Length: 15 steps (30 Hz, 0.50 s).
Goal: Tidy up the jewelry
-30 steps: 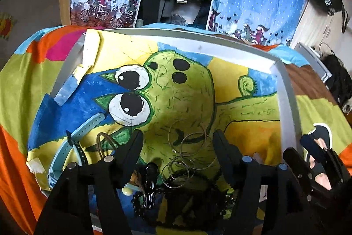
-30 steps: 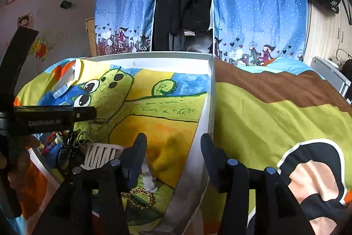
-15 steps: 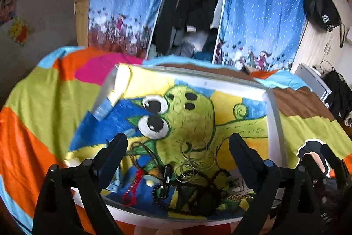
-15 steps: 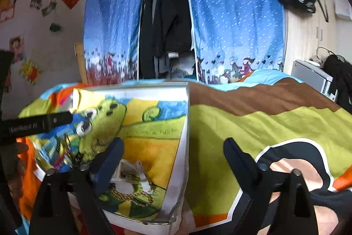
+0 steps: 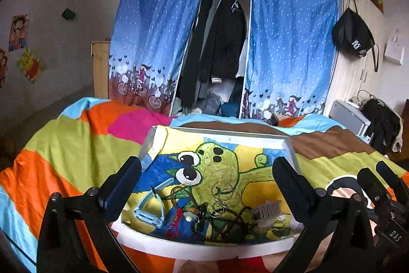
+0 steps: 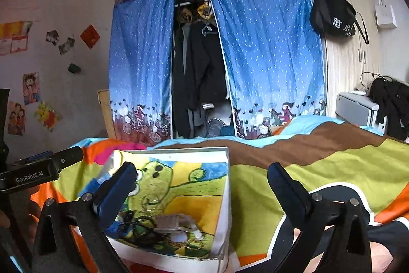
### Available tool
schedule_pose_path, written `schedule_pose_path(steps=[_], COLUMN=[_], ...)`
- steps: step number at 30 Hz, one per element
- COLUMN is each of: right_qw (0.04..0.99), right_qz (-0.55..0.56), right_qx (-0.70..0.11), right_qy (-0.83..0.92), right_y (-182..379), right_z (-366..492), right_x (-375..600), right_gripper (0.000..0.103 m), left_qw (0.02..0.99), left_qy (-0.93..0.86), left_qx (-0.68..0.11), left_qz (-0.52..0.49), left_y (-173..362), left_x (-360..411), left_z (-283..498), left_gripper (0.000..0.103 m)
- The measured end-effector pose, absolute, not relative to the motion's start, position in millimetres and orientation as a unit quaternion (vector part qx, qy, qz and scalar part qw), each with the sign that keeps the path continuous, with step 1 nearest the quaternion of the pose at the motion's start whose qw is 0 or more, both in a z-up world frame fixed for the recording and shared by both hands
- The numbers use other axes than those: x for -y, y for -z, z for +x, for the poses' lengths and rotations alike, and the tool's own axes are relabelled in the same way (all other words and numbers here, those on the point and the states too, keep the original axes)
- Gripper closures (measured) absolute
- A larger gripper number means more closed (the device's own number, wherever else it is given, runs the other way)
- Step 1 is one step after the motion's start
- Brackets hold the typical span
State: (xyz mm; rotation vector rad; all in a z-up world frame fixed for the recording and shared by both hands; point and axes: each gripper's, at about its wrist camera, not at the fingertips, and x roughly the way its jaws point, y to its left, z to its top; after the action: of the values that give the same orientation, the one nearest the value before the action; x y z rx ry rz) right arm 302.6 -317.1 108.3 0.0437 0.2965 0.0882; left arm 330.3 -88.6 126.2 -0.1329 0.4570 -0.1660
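A shallow white tray (image 5: 219, 134) with a green cartoon drawing on its floor lies on the bed; it also shows in the right wrist view (image 6: 225, 186). A heap of jewelry sits at its near end: thin wire bangles (image 5: 222, 192), a black bead string (image 5: 217, 224), a red cord (image 5: 176, 221), a light blue strap (image 5: 150, 201) and a white comb-like clip (image 5: 267, 210). My left gripper (image 5: 206, 178) is open wide and empty, raised above the tray's near end. My right gripper (image 6: 200, 186) is open and empty, above the tray's right side.
The bed has a bright patchwork cover (image 5: 64, 145). Behind it hang blue curtains (image 5: 158, 47) with dark clothes (image 5: 222, 42) between them. A black bag (image 5: 354, 35) hangs on the right wall. A white unit (image 6: 355, 106) stands at the right.
Both grippers have lifted up and pulled back from the tray, and both have opened wider. The jewelry heap now looks smaller and lower in both views.
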Motion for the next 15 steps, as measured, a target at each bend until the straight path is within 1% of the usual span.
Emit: schedule_pose_path(steps=[6,12,15], right_qw=[0.990,0.990,0.991], right_qz=[0.034,0.032,0.027], right_qx=[-0.131,-0.122,-0.118], right_qy=[-0.047,-0.057,-0.060], right_y=[-122.0,-129.8,-132.8], right_z=[266.2,226.1,204.3], right_x=[311.0,298.9,291.6], right_gripper=[0.000,0.000,0.000], left_qw=[0.971,0.976,0.975], left_qy=[0.096,0.093,0.096], left_qx=[-0.204,-0.185,-0.182], left_qz=[-0.078,-0.068,-0.082], left_y=[-138.4,-145.0,-146.1], left_x=[74.1,59.6,49.0], left_z=[291.3,245.5,218.2], left_gripper=[0.002,0.001,0.001])
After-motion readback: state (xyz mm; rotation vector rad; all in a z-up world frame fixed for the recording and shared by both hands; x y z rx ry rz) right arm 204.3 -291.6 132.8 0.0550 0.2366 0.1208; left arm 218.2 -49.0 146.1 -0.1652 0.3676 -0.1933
